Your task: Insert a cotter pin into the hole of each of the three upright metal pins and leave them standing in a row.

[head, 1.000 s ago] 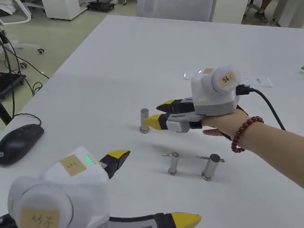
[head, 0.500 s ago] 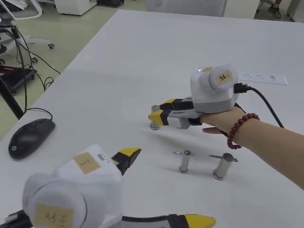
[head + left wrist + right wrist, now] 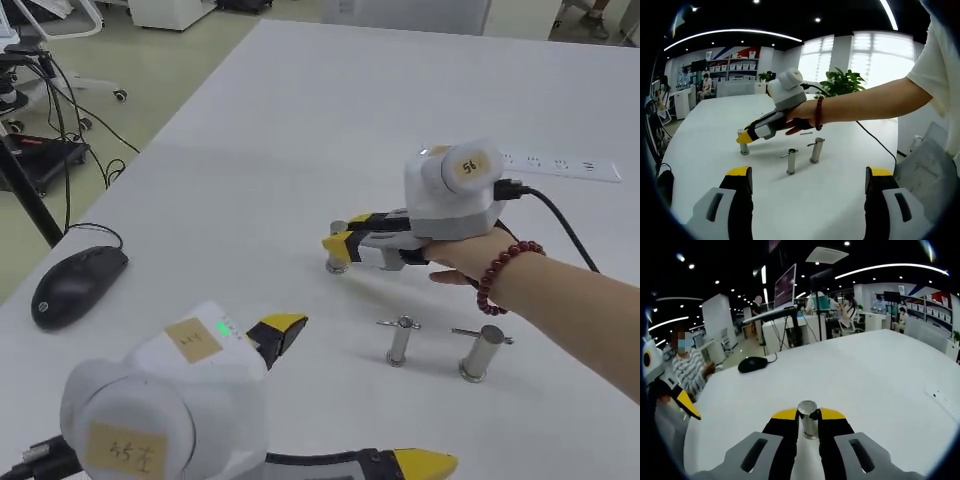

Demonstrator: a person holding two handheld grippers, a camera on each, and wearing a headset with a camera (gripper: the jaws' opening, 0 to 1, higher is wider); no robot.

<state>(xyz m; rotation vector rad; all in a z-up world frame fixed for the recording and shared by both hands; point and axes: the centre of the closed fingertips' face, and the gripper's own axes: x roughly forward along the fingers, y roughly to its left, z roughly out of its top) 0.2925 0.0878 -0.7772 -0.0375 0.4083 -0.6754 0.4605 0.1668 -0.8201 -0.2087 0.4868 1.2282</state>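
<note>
Metal pin (image 3: 807, 420), the last bare one, stands upright on the desk (image 3: 250, 150), set apart from the slim pin (image 3: 400, 345) and the stout pin (image 3: 480, 358), each of which carries a cotter pin (image 3: 398, 323) crosswise near its top. The right claw (image 3: 343, 235) is clenched about its upper shaft, and the left claw (image 3: 357, 393) hangs released and empty. We judge this third pin to be in hand, the next move calling for a steady upright hold; its hole we cannot make out
</note>
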